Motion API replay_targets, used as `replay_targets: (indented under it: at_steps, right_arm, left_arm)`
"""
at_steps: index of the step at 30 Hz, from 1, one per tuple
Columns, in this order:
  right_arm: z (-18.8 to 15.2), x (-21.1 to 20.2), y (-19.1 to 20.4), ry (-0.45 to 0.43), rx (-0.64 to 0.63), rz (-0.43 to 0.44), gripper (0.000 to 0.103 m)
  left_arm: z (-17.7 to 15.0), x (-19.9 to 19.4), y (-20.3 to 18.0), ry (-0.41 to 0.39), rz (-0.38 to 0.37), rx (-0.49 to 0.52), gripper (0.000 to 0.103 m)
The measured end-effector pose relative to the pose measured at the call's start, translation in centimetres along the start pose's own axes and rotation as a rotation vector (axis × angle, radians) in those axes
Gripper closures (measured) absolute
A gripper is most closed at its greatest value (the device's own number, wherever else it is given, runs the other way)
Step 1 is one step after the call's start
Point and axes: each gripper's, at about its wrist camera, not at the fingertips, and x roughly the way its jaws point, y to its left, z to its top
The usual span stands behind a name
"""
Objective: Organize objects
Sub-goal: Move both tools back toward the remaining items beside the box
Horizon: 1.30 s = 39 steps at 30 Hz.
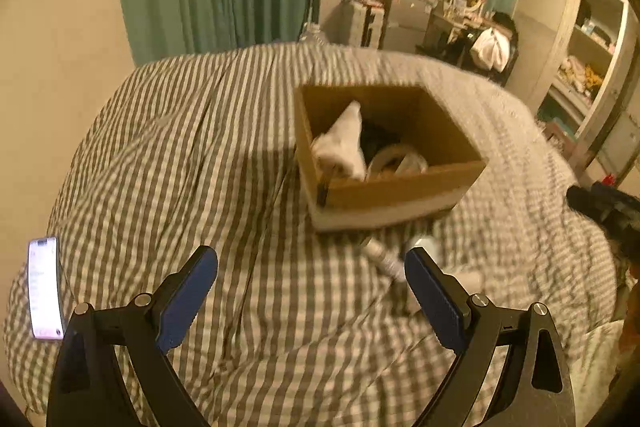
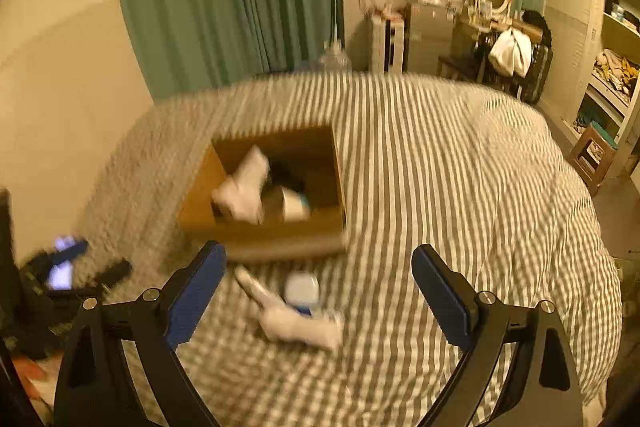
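Square cardboard box (image 1: 390,187) on gingham bedding (image 1: 240,187), blurry.

Motion blur smears the cardboard box (image 2: 264,211) and the white items (image 2: 296,323) before it; the box's dark contents (image 1: 378,139) stay unreadable.

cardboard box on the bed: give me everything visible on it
The cardboard box is brown, open-topped and rectangular, with a pale band along the base of its near wall. It sits upright on the grey-and-white checked bedspread. Inside are a white sock-like cloth, something dark and a whitish rounded item, too blurred to name. Neither gripper touches it. A few small white items lie on the bedspread just in front of it.
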Motion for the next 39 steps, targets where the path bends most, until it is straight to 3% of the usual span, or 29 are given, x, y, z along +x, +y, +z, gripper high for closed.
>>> replay_targets:
  at_steps: [7, 13, 17, 23, 27, 28, 30, 32, 33, 34, 35, 39]
  right_arm:
    - [-6.0, 9.3, 1.1, 0.185, -0.101, -0.016, 0.009]
    - [-8.1, 14.8, 2.6, 0.281, -0.169, 0.041, 0.009]
    - [-9.1, 18.0, 2.6, 0.321, -0.199, 0.067, 0.009]
    - [-10.3, 19.6, 3.0, 0.375, -0.236, 0.19, 0.009]
    - [-11.2, 19.9, 4.4, 0.407, -0.323, 0.177, 0.009]
    - [-11.5, 19.8, 5.0, 0.414, -0.361, 0.157, 0.015]
    - [-12.4, 19.3, 5.9, 0.413, -0.435, 0.123, 0.036]
    - [-12.9, 18.3, 6.3, 0.401, -0.447, 0.15, 0.07]
    - [-13.0, 17.9, 6.3, 0.395, -0.439, 0.156, 0.073]
    - [-13.1, 17.2, 6.1, 0.376, -0.431, 0.145, 0.084]
    - [-13.1, 16.6, 5.9, 0.362, -0.418, 0.143, 0.102]
    - [-12.2, 13.2, 3.5, 0.277, -0.287, 0.17, 0.103]
  left_arm:
    - [-4.9, 5.5, -0.6, 0.108, 0.016, 0.027, 0.006]
    - [-5.7, 8.9, -1.4, 0.149, 0.037, 0.062, 0.006]
    - [-5.6, 11.4, -1.4, 0.187, 0.05, 0.034, 0.006]
    - [-6.1, 12.9, -1.5, 0.214, 0.067, 0.03, 0.006]
    - [-6.3, 12.6, -1.4, 0.216, 0.069, 0.031, 0.006]
    - [-6.3, 12.3, -1.5, 0.214, 0.074, 0.033, 0.006]
    - [-6.2, 11.8, -1.5, 0.208, 0.077, 0.04, 0.006]
    - [-6.2, 11.0, -1.7, 0.197, 0.081, 0.048, 0.006]
    - [-6.2, 10.8, -1.7, 0.195, 0.081, 0.05, 0.006]
    - [-6.2, 10.5, -1.9, 0.194, 0.079, 0.052, 0.006]
    - [-6.2, 10.1, -2.1, 0.191, 0.075, 0.054, 0.006]
    - [-6.2, 9.0, -3.4, 0.177, 0.053, 0.067, 0.006]
